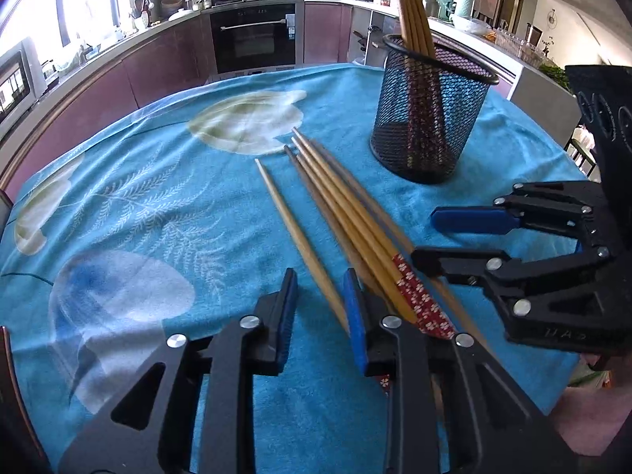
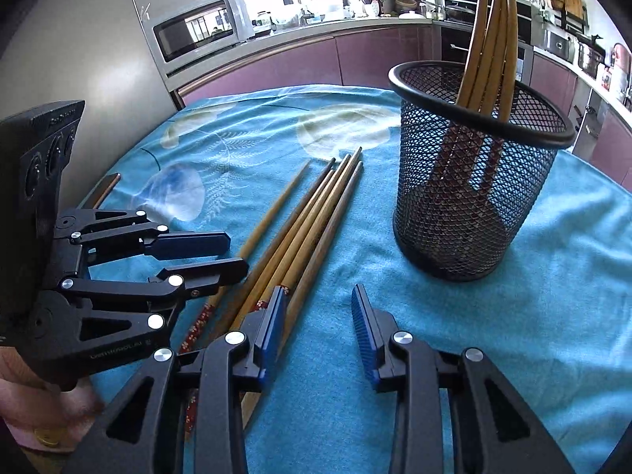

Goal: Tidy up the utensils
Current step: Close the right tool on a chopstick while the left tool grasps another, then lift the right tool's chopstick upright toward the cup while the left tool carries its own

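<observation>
Hovering, both spread wide and empty, left gripper and right gripper over loose chopsticks lying on the blue cloth, likely mid-sort, next needing one pinched and lifted into the mesh holder beyond.

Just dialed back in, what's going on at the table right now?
Chopsticks are being sorted into the black mesh holder; a few already stand in it. A bundle of loose chopsticks lies on the blue tablecloth. The left gripper and right gripper are both open over the handle ends, holding nothing.
</observation>
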The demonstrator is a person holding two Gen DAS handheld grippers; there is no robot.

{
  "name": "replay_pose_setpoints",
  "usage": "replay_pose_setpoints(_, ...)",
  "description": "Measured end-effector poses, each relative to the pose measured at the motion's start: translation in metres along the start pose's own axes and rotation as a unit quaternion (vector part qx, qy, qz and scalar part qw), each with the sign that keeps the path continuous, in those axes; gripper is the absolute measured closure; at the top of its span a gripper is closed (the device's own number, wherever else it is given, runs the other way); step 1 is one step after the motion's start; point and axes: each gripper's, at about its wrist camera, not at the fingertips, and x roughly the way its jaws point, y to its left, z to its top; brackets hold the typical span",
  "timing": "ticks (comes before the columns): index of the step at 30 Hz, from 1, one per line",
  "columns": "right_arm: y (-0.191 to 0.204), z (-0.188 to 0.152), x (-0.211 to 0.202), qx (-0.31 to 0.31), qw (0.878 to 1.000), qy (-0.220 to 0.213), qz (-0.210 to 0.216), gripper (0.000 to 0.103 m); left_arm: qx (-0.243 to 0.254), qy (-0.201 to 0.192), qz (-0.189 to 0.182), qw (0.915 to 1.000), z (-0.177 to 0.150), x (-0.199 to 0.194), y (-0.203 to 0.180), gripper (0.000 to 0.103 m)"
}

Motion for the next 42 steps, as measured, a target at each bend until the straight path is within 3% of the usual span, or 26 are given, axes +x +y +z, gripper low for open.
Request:
replay_pose_setpoints(11, 0.003, 0.013, 0.015, -0.009, 1.000, 0.003, -0.023, 0.076, -0.021, 0.000, 0.002, 0.9998, 0.008, 0.006, 0.008, 0.080)
replay_pose_setpoints(17, -0.004, 0.014, 0.016, 0.014, 1.000, -0.006, -0.011, 0.087, -0.035, -0.002, 0.005, 0.9994, 0.013, 0.009, 0.010, 0.091)
replay_pose_setpoints(18, -0.006, 0.014, 0.016, 0.020, 1.000, -0.007, -0.002, 0.093, -0.038, -0.003, 0.004, 0.9992, 0.013, 0.009, 0.011, 0.093)
replay_pose_setpoints(26, -0.015, 0.010, 0.003, 0.049, 0.998, -0.021, 0.025, 0.097, -0.068, -0.014, -0.001, 0.9976, 0.008, 0.000, 0.021, 0.095)
replay_pose_setpoints(33, -0.004, 0.008, -0.011, 0.016, 0.998, -0.022, 0.059, 0.097, -0.054, -0.022, -0.023, 0.9980, 0.002, -0.009, 0.015, 0.095)
replay_pose_setpoints(42, -0.002, 0.006, 0.007, 0.003, 0.999, 0.008, 0.037, 0.092, -0.041, -0.007, -0.037, 0.9984, -0.001, 0.002, 0.013, 0.094)
